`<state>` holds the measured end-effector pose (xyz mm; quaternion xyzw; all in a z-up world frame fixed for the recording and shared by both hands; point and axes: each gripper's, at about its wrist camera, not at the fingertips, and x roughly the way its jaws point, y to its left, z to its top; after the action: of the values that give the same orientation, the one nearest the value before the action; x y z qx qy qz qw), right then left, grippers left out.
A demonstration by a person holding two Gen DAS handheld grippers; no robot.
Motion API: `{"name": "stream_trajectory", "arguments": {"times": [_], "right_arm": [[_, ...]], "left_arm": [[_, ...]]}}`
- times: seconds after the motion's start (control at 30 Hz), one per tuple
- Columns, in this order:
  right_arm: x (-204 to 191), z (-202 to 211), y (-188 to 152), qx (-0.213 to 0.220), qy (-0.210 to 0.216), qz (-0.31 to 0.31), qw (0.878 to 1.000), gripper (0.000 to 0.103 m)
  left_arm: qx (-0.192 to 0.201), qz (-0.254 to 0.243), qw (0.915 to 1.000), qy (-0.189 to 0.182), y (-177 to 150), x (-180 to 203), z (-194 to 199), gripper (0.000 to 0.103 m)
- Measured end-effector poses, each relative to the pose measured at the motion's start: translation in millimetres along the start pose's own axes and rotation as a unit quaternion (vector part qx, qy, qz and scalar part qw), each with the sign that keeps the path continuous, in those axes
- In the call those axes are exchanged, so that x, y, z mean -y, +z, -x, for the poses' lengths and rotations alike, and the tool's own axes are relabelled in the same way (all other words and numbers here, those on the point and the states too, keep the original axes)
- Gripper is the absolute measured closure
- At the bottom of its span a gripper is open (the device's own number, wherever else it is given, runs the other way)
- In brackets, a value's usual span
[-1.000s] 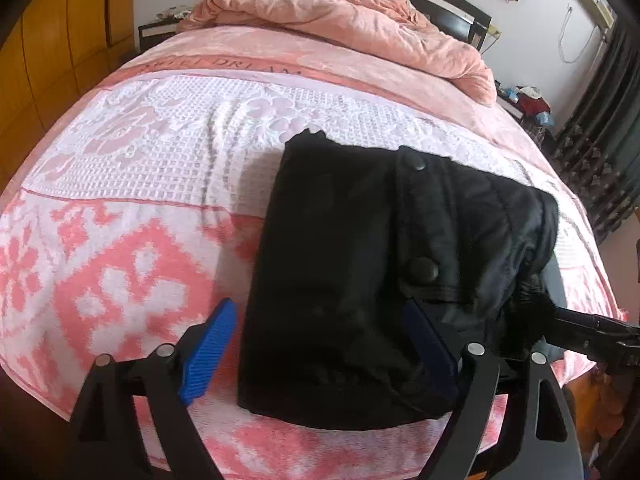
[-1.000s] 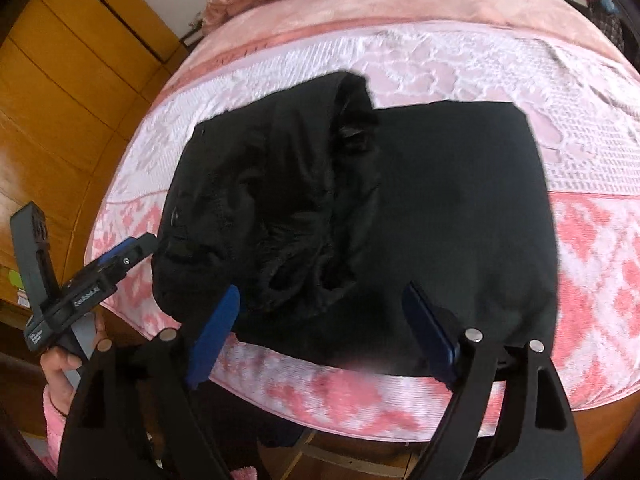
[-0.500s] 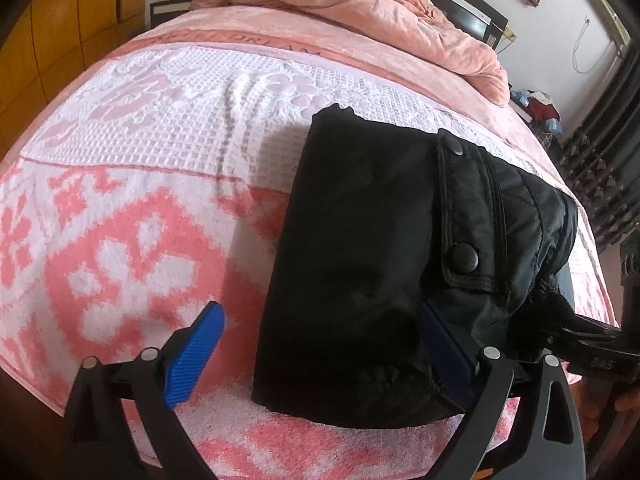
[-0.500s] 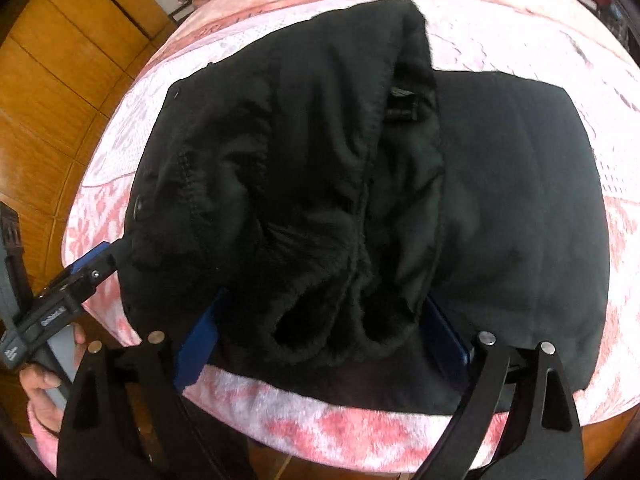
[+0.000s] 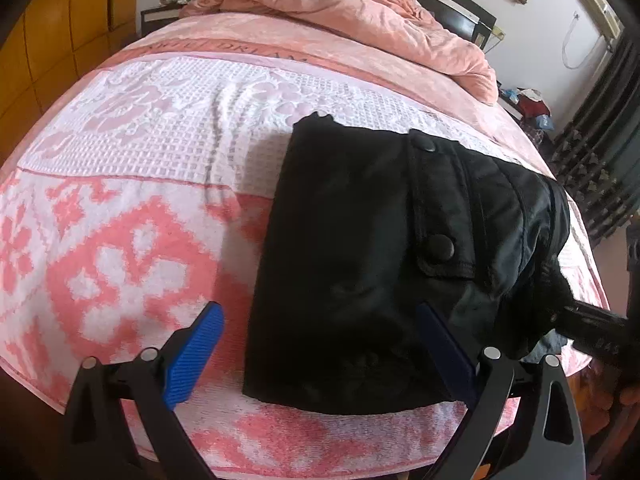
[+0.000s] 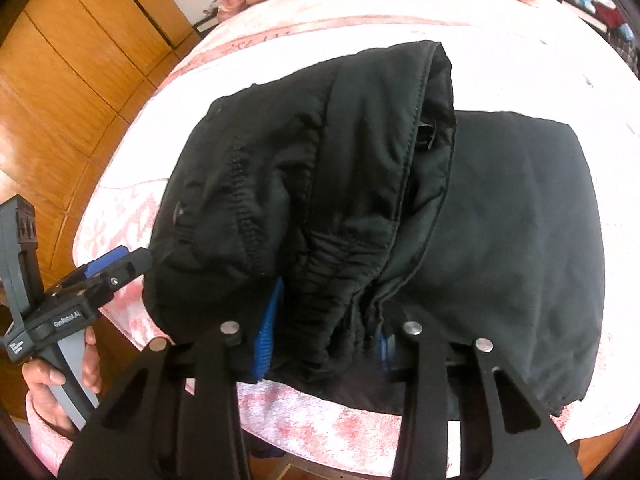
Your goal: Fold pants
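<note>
Black padded pants (image 5: 360,248) lie partly folded on the pink and white bed cover, near its front edge. The waistband end (image 6: 304,200) is bunched and raised above the flat folded part (image 6: 520,240). My right gripper (image 6: 326,320) is shut on the bunched waistband, its blue pads pressed into the cloth. My left gripper (image 5: 320,344) is open, with its jaws set either side of the front edge of the pants. It also shows in the right wrist view (image 6: 108,276), at the left side of the pants.
A crumpled pink duvet (image 5: 360,28) lies at the head of the bed. Wooden wardrobe doors (image 6: 72,92) stand left of the bed. Dark curtains (image 5: 600,168) hang at the right. The bed cover (image 5: 120,200) is bare to the left of the pants.
My right gripper moved in and closed on the bunched waistband, which now sits higher. My left gripper shifted only slightly and stayed open.
</note>
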<state>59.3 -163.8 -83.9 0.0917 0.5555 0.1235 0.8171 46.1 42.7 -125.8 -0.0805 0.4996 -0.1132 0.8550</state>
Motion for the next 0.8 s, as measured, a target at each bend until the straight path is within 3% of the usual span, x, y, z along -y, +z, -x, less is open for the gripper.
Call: {"name": "stream_trajectory", "arguments": {"times": [0.37,0.63,0.8], "right_arm": [[17,73,0,0.058,0.041,0.009,0.997,0.067],[53,113,-5,0.081,0.033,-0.002,0.996,0.067],[76,115,-2,0.079,0.021,-0.018,0.996,0.067]], "left_arm": [[0.033,-0.027,0.9989,-0.021,7,30,30,0.006],[0.061,-0.068,0.9952,-0.035,15,65,52,0.006],[0.063,-0.09,0.9933,-0.036,15,82,54,0.006]]}}
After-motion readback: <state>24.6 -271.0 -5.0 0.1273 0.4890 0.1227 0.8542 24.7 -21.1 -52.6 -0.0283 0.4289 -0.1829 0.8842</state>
